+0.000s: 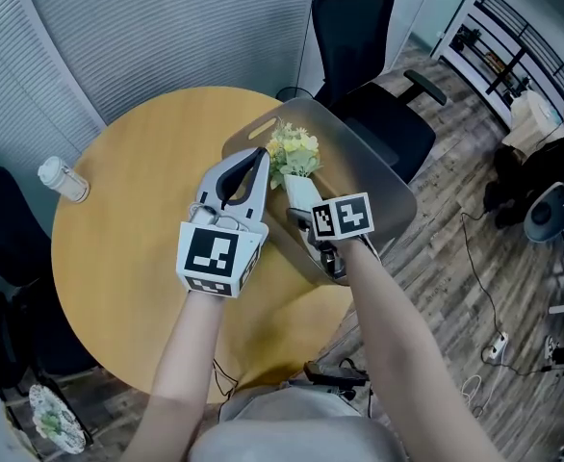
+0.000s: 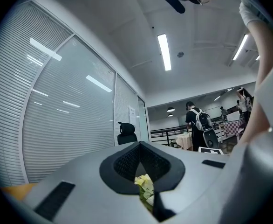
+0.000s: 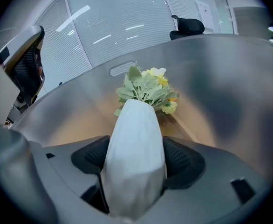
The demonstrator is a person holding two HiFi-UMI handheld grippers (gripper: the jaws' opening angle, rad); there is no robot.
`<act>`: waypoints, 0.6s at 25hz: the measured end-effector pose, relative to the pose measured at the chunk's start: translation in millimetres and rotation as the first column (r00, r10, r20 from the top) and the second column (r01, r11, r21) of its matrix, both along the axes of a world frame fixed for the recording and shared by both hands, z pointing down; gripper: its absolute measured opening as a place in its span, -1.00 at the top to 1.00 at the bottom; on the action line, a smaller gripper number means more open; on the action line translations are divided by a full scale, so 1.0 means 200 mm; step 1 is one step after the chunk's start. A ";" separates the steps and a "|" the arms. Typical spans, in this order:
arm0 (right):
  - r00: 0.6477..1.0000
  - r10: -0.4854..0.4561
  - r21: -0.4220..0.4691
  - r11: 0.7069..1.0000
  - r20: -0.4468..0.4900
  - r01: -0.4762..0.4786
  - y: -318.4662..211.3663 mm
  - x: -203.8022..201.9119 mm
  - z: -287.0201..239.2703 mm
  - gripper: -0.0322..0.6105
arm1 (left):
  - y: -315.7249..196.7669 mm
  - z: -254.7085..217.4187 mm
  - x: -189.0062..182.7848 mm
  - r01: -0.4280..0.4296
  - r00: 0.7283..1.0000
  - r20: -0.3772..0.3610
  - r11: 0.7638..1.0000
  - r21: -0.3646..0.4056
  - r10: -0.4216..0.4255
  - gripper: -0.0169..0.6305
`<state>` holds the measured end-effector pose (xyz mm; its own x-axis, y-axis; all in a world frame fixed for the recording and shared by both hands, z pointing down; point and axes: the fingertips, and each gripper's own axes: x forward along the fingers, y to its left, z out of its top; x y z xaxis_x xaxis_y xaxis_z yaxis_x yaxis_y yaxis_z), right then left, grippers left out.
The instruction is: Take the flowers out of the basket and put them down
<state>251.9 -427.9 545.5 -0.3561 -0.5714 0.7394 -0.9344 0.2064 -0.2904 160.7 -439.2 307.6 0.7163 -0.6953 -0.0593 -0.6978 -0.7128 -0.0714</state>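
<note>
Currently right hand-held gripper point(image 3: 136, 158) clamps the white-wrapped stem of the flowers point(image 3: 148, 90) over the basket point(image 3: 220, 78); left hand-held gripper point(image 2: 143, 167) fully closed, by basket rim.

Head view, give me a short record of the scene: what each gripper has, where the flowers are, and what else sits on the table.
right gripper: shut on the white wrap of the bouquet
left gripper: shut, empty, tips near the flowers at the basket's left rim
bouquet: yellow blooms, green leaves, within the outline of the basket
basket: translucent grey, at the edge of the round wooden table
also on table: small bottle, lying at the left
</note>
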 end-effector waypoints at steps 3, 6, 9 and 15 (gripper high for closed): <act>1.000 0.006 0.051 0.999 -0.001 -0.006 0.01 0.00 -0.05 -0.27 | 0.05 -0.02 0.00 -0.003 1.000 0.004 1.000 0.011 0.003 0.93; 1.000 0.016 0.090 0.996 -0.002 -0.016 0.01 -0.01 -0.10 -0.27 | 0.07 -0.05 -0.01 -0.002 1.000 0.013 1.000 0.021 0.002 0.93; 1.000 0.022 0.127 0.992 -0.003 -0.022 -0.01 0.00 -0.13 -0.27 | 0.08 -0.06 -0.01 -0.001 1.000 0.017 1.000 0.028 0.000 0.93; 1.000 0.024 0.206 0.978 0.002 -0.024 -0.01 -0.01 -0.21 -0.27 | 0.13 -0.09 -0.01 -0.007 1.000 0.026 0.999 0.045 0.006 0.93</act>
<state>249.4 -430.6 502.9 -0.3401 -0.7201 0.6048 -0.9399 0.2393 -0.2436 157.8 -412.8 289.3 0.7227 -0.6874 -0.0720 -0.6904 -0.7131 -0.1217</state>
